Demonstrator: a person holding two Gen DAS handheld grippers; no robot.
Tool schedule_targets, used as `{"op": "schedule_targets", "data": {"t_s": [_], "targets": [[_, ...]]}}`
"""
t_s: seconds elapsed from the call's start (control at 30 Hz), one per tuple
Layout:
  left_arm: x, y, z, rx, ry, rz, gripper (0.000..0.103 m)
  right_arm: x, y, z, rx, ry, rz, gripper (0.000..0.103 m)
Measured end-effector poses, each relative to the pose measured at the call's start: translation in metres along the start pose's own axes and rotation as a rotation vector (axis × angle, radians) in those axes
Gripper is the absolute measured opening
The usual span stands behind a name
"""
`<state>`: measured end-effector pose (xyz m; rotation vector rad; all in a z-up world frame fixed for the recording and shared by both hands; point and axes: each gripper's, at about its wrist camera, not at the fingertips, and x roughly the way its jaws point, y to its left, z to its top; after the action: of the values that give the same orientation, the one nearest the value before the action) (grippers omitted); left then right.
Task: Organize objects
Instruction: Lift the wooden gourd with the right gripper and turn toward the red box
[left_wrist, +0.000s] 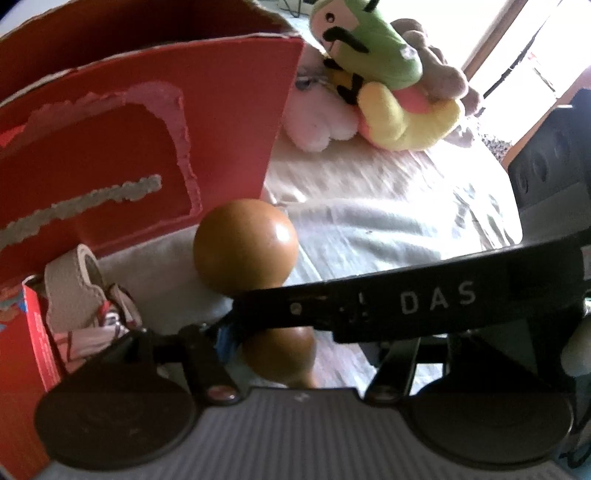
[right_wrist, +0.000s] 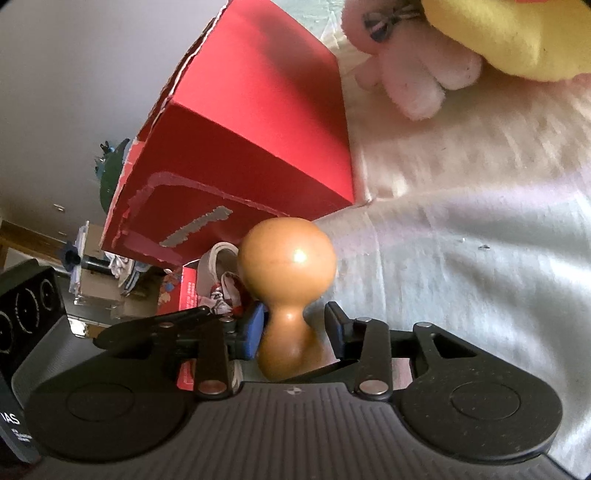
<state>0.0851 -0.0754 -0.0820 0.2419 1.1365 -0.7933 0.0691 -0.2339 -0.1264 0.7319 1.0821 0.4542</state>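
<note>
A brown gourd-shaped wooden object (right_wrist: 286, 295) stands between the fingers of my right gripper (right_wrist: 295, 328). The blue-padded left finger (right_wrist: 255, 332) touches its narrow waist; the right finger (right_wrist: 338, 328) stands a small gap away. In the left wrist view the same gourd (left_wrist: 245, 247) shows, with the black body of the other gripper (left_wrist: 406, 306) crossing in front of it. My left gripper (left_wrist: 258, 332) holds the gourd's lower bulb; its fingers are mostly hidden. A red cardboard box (left_wrist: 147, 147) with torn tape marks stands just behind, also in the right wrist view (right_wrist: 251, 140).
Everything rests on a pale bedsheet (right_wrist: 461, 258). Plush toys lie at the far end: green (left_wrist: 365, 40), yellow (left_wrist: 410, 118), pink (left_wrist: 317, 122). A roll of tape (left_wrist: 72, 288) and a small red carton (left_wrist: 33, 332) sit left of the gourd. A black speaker (left_wrist: 550, 155) stands right.
</note>
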Motion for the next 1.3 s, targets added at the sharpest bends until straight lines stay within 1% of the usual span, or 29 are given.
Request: {"op": "schedule_targets", "data": {"t_s": [0.1, 0.23, 0.53, 0.9, 1.3], "targets": [[0.003, -0.003, 0.004, -0.013, 0.012, 0.008, 0.059, -0.001, -0.002, 0.001, 0.007, 0.011, 0.007, 0.035], [0.006, -0.010, 0.006, -0.018, 0.022, 0.040, 0.050, -0.004, -0.002, 0.001, -0.003, 0.022, 0.006, 0.035], [0.008, -0.026, 0.008, -0.023, 0.051, 0.094, 0.038, -0.018, -0.008, 0.000, -0.016, 0.034, 0.016, 0.034], [0.009, -0.062, 0.006, -0.030, 0.062, 0.163, 0.038, -0.039, -0.015, -0.008, -0.036, 0.048, 0.043, 0.032], [0.003, -0.094, -0.002, -0.051, 0.036, 0.226, 0.037, -0.056, -0.017, -0.016, -0.076, 0.045, 0.078, 0.031]]}}
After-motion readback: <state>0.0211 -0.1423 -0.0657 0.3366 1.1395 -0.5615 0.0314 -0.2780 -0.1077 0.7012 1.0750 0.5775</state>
